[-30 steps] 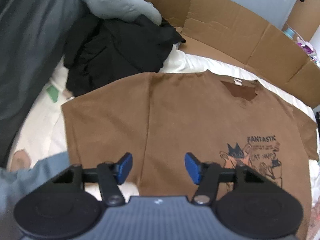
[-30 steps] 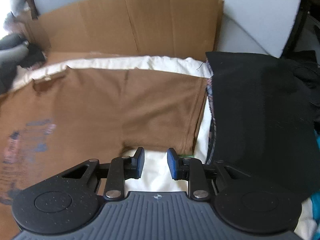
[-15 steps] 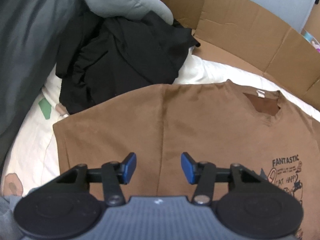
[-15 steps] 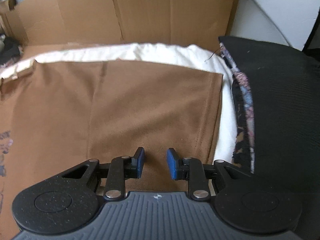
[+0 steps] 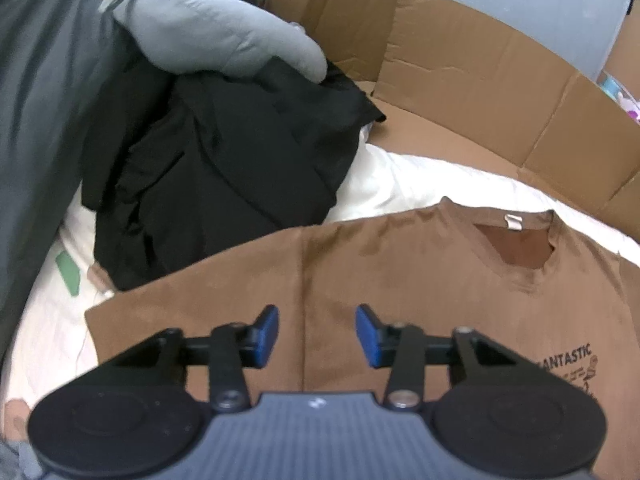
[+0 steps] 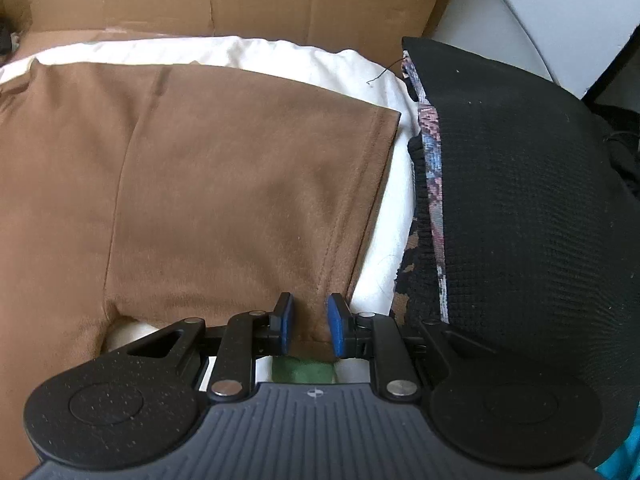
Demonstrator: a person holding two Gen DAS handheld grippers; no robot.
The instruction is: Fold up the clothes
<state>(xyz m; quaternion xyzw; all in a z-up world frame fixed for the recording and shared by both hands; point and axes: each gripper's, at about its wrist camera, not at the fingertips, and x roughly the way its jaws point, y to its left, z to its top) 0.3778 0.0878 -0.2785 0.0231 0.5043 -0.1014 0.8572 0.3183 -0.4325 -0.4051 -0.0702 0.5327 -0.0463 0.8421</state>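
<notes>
brown T-shirt (image 5: 420, 280) | spread flat, front up | black chest print | on white bedding (image 5: 400, 176)

One readable word, printed on the shirt under my left gripper.

On the flat-lying brown cotton T-shirt (image 5: 420, 280), near its chest at the right edge of my left wrist view, dark capitals read "ANTASTIC" (image 5: 566, 360); the letter before the A is too faint to make out. Below them run smaller printed lines and part of a drawing, too small and cut off to read. The little white tag (image 5: 513, 222) inside the collar shows no lettering I can make out. My right wrist view carries no text.
</notes>
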